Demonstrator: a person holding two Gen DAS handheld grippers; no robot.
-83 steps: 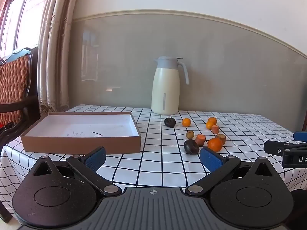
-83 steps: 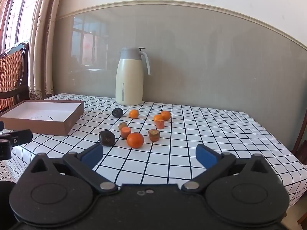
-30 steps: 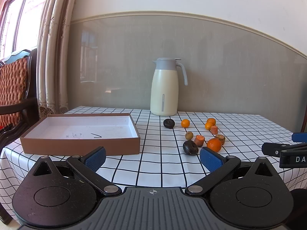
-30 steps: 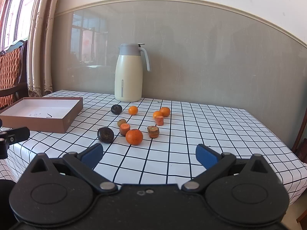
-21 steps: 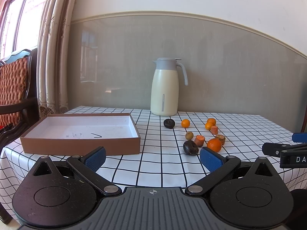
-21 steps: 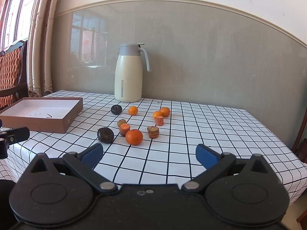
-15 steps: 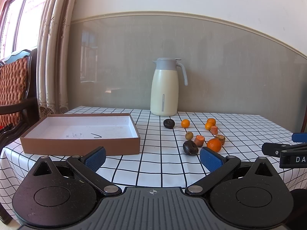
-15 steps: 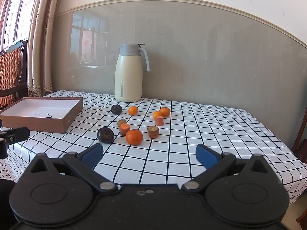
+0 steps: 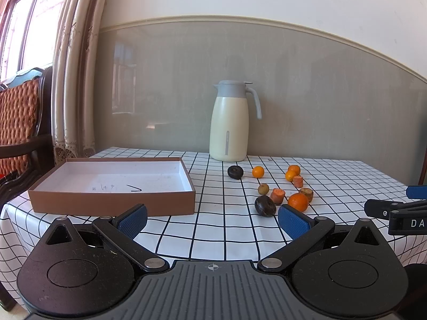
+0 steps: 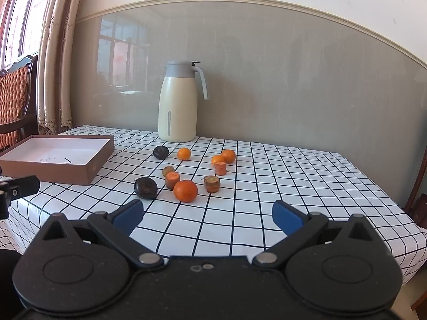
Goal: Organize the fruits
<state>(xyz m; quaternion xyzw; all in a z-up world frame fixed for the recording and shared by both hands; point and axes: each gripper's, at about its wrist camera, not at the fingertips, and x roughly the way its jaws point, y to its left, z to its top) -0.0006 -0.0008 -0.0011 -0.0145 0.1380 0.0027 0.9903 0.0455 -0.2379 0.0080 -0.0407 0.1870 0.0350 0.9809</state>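
Observation:
Several small fruits and carrot pieces lie scattered on the checked tablecloth: a near orange (image 10: 185, 191) (image 9: 298, 202), a dark round fruit (image 10: 145, 188) (image 9: 265, 206), a second dark fruit (image 10: 161, 152) (image 9: 235, 172), more oranges (image 10: 184, 153) and carrot chunks (image 10: 220, 168). An empty brown cardboard box (image 9: 112, 184) (image 10: 57, 160) with a white inside sits at the left. My left gripper (image 9: 212, 220) is open and empty, short of the fruits. My right gripper (image 10: 207, 216) is open and empty, just in front of the near orange.
A cream thermos jug (image 9: 230, 122) (image 10: 178, 102) stands at the back by the wall. A wooden chair (image 9: 18, 122) and curtains are at the left. The table edge (image 10: 397, 213) drops off at the right. The right gripper shows at the left wrist view's right edge (image 9: 397, 213).
Over the last second almost nothing has moved. Compared with 2.8 s ago both views sit slightly higher, with the fruits lower in frame.

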